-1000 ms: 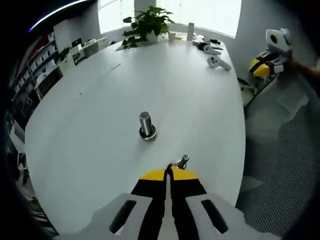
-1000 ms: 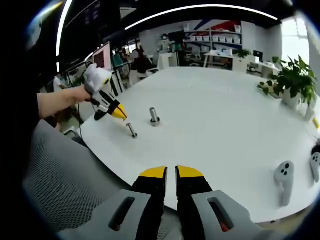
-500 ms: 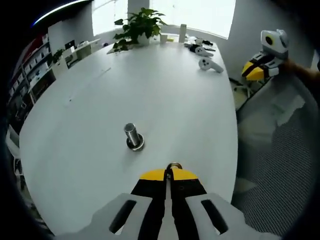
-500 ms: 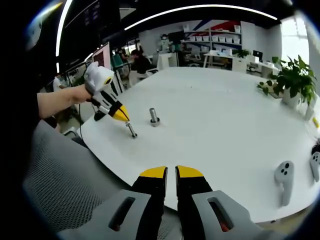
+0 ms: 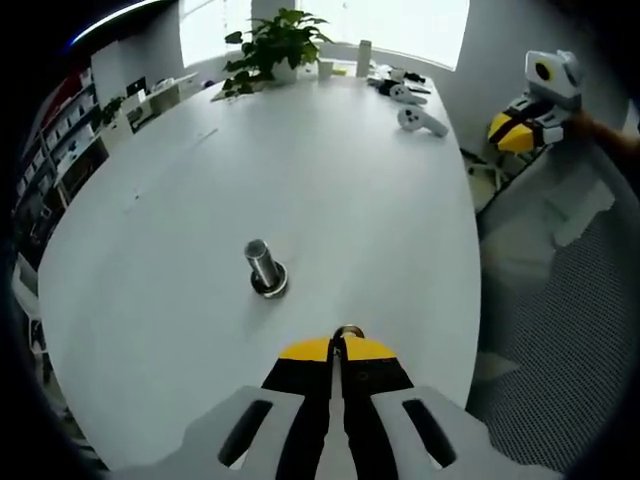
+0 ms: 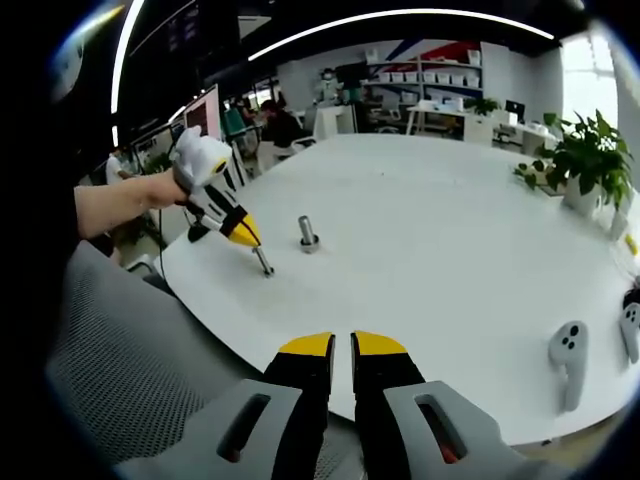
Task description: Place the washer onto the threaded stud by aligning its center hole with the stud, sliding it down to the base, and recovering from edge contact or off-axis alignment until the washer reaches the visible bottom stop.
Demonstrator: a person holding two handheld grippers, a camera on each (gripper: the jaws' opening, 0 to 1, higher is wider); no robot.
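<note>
Threaded stud (image 5: 263,266) stands upright on the white counter (image 5: 340,180), seated in a dark ring-shaped base that rests flat on the surface; in the right gripper view the same stud (image 6: 307,233) appears near the counter edge closest to the person. A second, thinner bolt-like metal piece (image 6: 264,262) stands tilted on the counter just beside the stud, and its top end meets the yellow tips of the left gripper (image 6: 243,234). In the left gripper view, the left gripper (image 5: 338,348) has its jaws pressed together with only a thin dark seam between them, and a small rounded metal part (image 5: 348,331) protrudes at the tips; whether this part is the washer cannot be told from either view. The stud lies ahead and to the left of those tips, apart from them. The right gripper (image 6: 340,345) hovers off the counter edge over a grey mesh chair back (image 6: 130,350), with its jaws separated by a narrow gap and nothing between them; in the left gripper view it appears at the upper right (image 5: 515,130), well apart from the stud. A hand (image 6: 160,186) grips the white body of the left gripper. On the far part of the counter sit a potted plant (image 5: 268,45) and white handheld controllers (image 5: 421,120); one controller (image 6: 568,362) lies near the right edge of the right gripper view. Shelving and seated people occupy the room background.
</note>
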